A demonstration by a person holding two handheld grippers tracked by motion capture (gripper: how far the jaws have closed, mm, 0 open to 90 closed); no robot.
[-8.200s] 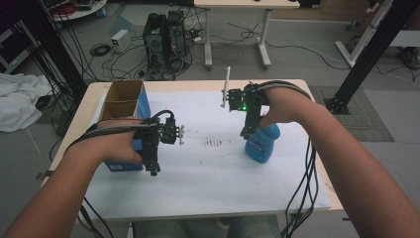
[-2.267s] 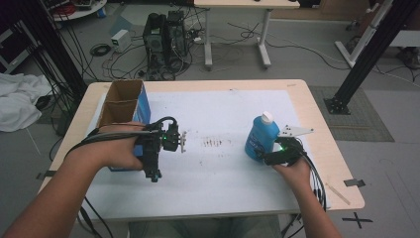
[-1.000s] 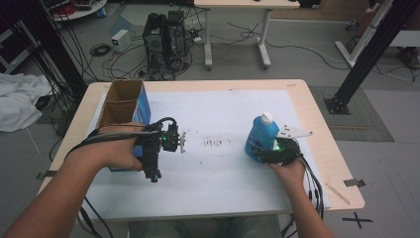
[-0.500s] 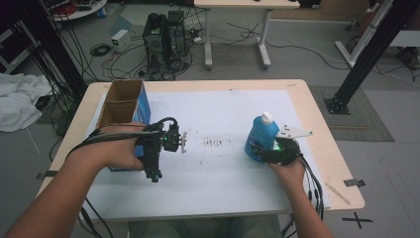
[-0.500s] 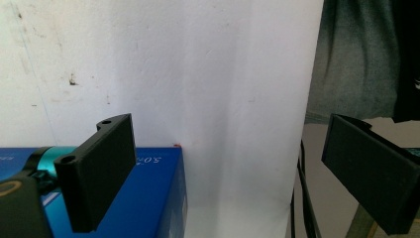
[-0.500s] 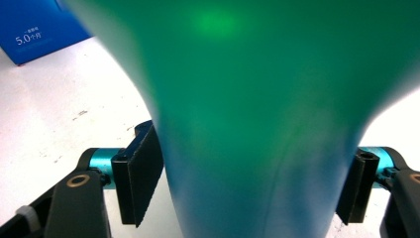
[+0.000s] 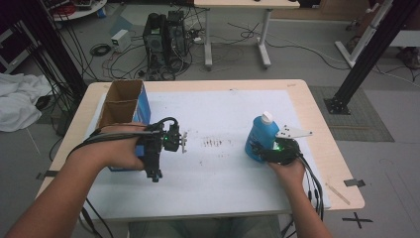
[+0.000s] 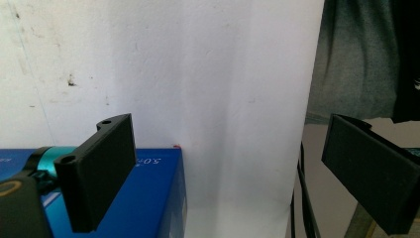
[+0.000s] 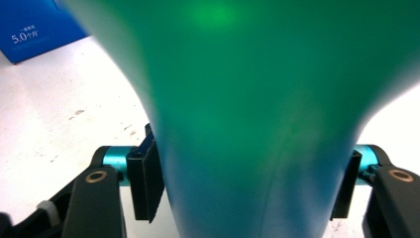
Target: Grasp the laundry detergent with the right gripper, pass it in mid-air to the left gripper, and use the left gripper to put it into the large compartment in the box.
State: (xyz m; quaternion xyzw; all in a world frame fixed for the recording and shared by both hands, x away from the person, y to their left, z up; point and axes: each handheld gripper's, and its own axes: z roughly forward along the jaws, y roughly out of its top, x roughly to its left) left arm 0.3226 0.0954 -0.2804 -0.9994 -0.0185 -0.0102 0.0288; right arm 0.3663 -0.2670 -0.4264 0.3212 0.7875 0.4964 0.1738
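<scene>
Since 8.2 s ago: right gripper (image 7: 258,149) dropped from above bottle to its base, now low on table; bottle upright, barely shifted. Since 0.5 s ago: nothing moved. Likely a grasp settling.

High view: 1 blue bottle (image 7: 261,135), white cap, right of table centre. 1 open cardboard box (image 7: 122,101) at left edge. Left gripper (image 7: 154,173) parked beside box.

Left gripper view: jaws wide apart, holding nothing; blue box corner below.

Right gripper view: both jaws pressed against bottle (image 9: 257,109) sides.
</scene>
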